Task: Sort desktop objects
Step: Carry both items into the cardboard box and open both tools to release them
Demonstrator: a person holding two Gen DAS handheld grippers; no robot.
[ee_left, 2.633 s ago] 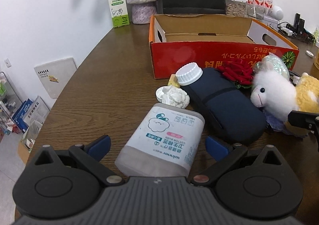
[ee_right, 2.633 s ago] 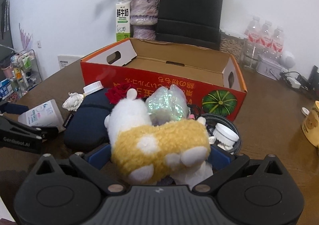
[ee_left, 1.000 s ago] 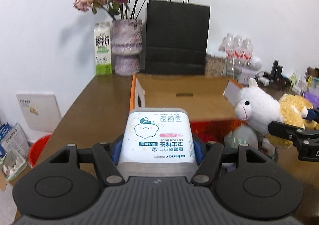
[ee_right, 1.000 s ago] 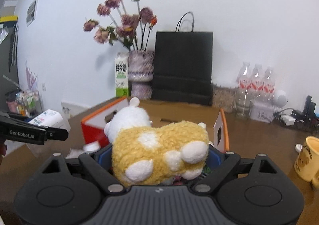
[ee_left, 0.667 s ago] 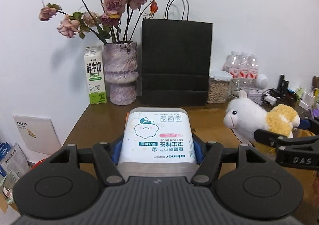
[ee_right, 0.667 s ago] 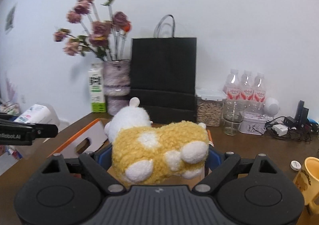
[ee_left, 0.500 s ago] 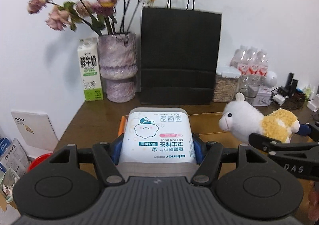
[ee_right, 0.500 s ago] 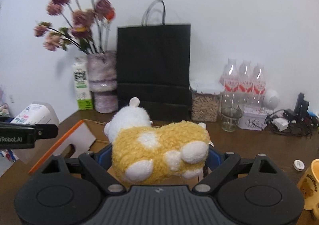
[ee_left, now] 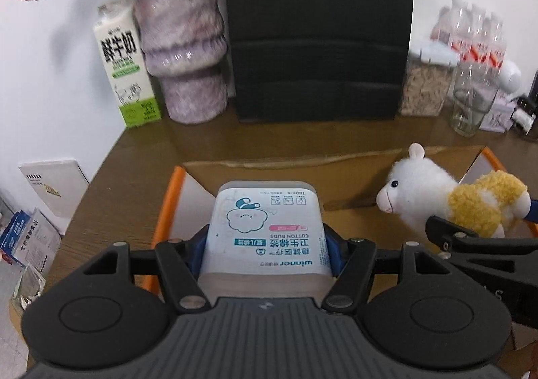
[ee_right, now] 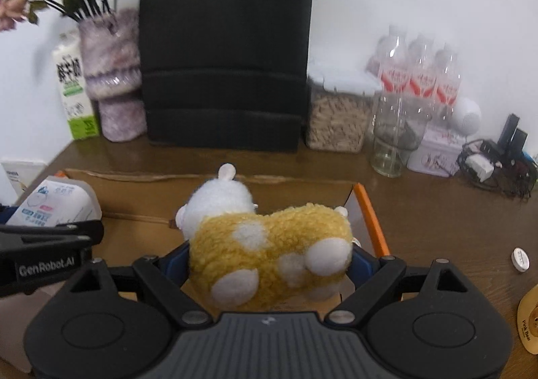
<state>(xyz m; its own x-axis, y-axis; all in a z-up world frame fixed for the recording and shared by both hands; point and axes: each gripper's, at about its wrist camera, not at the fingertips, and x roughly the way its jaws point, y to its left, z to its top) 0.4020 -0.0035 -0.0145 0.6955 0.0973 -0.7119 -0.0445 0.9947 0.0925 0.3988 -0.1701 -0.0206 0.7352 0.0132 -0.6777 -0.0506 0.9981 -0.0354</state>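
Gripping a cotton buds box (ee_left: 267,231), the left tool (ee_left: 265,244) has both pads clamped on its sides, with the open cardboard box (ee_left: 353,174) just ahead and below. Beside it, the right tool (ee_right: 269,261) is clamped on a plush alpaca (ee_right: 265,244) over the same box. Both items look carried but not yet released; what is left on the table is out of view.

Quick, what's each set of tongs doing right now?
Left tongs: closed on the cotton bud box.
Right tongs: closed on the plush alpaca.
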